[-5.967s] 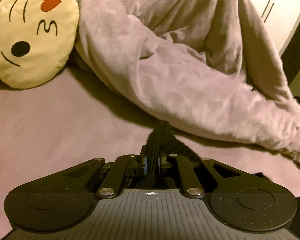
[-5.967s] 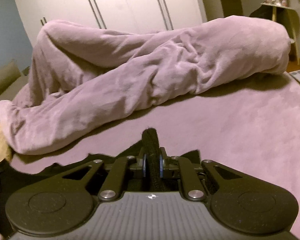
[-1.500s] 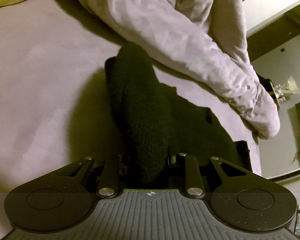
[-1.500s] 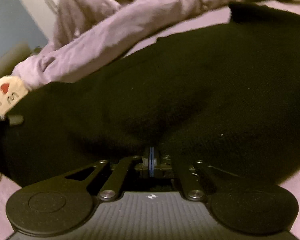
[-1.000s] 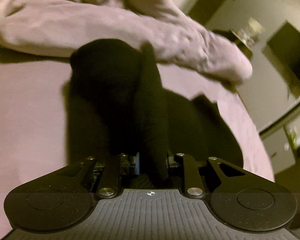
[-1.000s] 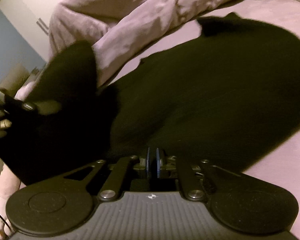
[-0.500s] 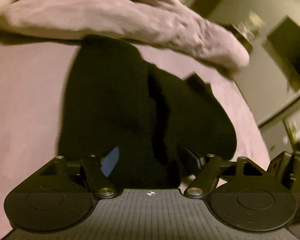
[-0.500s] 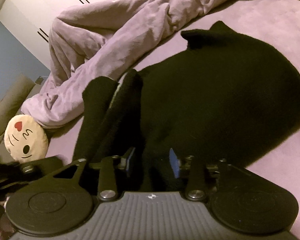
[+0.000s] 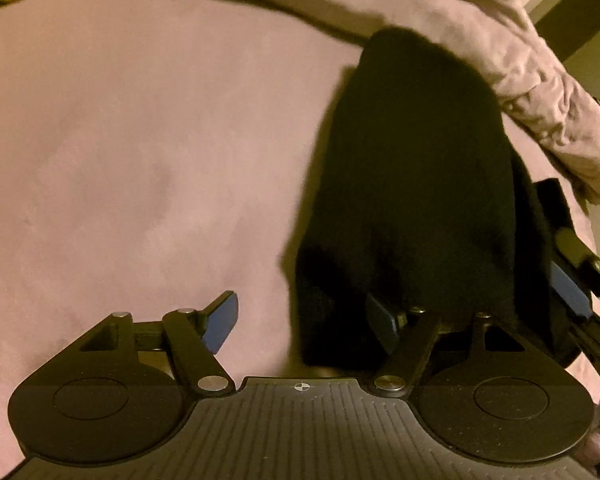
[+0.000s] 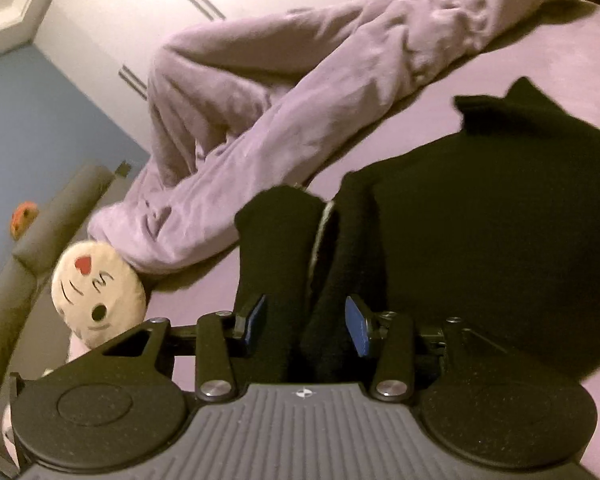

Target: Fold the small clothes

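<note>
Pink bedding covers the bed (image 9: pixel 120 140), where the black garment (image 10: pixel 480 220) lies flat just below the rumpled lilac blanket (image 10: pixel 300 112). Both jaws have just been opening. The left hand-held gripper (image 9: pixel 302 320) stands wide apart at the garment's edge; the right hand-held gripper (image 10: pixel 306 324) stands apart around a fold, pads not pressing. A round face cushion (image 10: pixel 98 294) sits at the blanket's end.
</note>
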A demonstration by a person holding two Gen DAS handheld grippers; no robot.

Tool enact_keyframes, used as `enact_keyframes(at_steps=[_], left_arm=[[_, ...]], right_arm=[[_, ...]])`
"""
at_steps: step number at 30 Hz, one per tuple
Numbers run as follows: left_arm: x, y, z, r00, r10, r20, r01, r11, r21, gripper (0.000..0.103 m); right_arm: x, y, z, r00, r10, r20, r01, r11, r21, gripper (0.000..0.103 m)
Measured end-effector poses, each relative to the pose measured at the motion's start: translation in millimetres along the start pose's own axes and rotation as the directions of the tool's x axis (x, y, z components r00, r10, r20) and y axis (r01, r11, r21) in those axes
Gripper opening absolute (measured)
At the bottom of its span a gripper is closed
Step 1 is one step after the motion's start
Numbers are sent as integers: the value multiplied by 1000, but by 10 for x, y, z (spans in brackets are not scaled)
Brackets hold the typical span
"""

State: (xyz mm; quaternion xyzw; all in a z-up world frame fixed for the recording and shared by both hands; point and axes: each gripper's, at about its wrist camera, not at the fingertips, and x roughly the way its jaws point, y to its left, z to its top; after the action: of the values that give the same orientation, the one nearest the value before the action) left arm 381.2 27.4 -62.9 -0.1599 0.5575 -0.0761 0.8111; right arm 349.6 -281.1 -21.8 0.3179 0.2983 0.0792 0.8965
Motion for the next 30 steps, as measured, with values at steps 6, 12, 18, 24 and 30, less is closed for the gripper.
enact_keyframes(at_steps=[6, 12, 18, 24, 30], left_arm=[[97, -69, 65, 1000, 0, -27, 1, 1000, 24, 75], [136, -98, 24, 998, -15, -57, 18, 998, 60, 72], [206, -259, 6, 996, -43, -73, 51, 992, 114, 62], [246, -434, -8, 998, -22, -63, 33, 983, 179, 63], [201, -658, -139, 1000, 5, -30, 3, 957, 290, 69]], right_arm=[[292, -95, -121, 992, -54, -118, 60, 997, 43, 45], [290, -76, -192, 987, -93, -132, 92, 996, -14, 48], [285, -93, -175, 986, -102, -134, 99, 995, -31, 51], [263, -136, -176, 985, -105, -135, 102, 994, -25, 52], [221, -187, -158, 987, -91, -134, 92, 996, 6, 53]])
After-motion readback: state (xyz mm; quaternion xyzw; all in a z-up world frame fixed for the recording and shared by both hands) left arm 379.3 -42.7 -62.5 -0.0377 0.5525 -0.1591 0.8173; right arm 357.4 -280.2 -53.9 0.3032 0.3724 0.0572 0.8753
